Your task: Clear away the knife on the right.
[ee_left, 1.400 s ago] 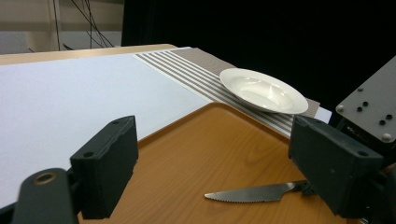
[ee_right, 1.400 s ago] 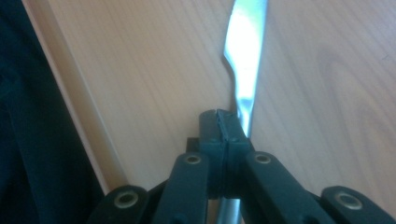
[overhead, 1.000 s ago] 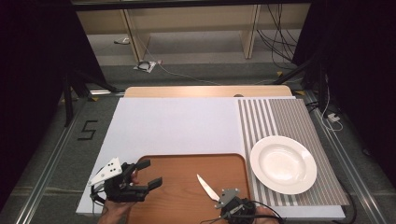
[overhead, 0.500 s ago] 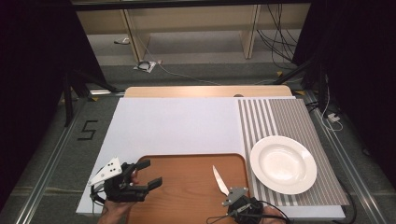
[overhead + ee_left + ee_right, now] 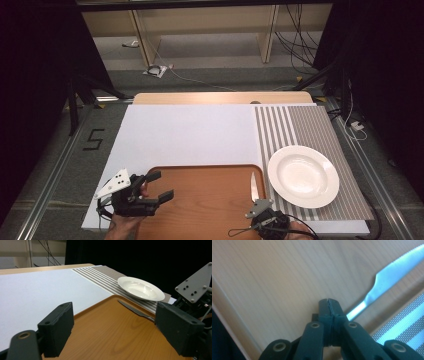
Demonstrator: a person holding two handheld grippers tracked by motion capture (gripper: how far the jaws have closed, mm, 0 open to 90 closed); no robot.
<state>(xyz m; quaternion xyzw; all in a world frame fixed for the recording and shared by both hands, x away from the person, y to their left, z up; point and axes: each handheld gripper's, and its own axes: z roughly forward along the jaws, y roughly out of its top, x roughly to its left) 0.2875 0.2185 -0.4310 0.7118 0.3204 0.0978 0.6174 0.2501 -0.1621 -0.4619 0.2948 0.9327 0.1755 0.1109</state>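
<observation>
I see a knife lying on the brown wooden tray, close to the tray's right edge, with its tip pointing away from me. In the right gripper view the knife has a shiny blade with tiny teeth along one side. My right gripper is at the handle end of the knife. Its two jaws are pressed tight together, and the handle runs in behind them, so I cannot tell if they pinch it or just sit on top (the jaws hide that spot).

Just beside the tray, on the right, a white plate sits on a striped mat. The plate has nothing on it.

My left gripper is at the tray's left edge. Its jaws are wide apart and hold nothing. In the left gripper view I see the tray between them.

Tray and mat rest on a white bench.
</observation>
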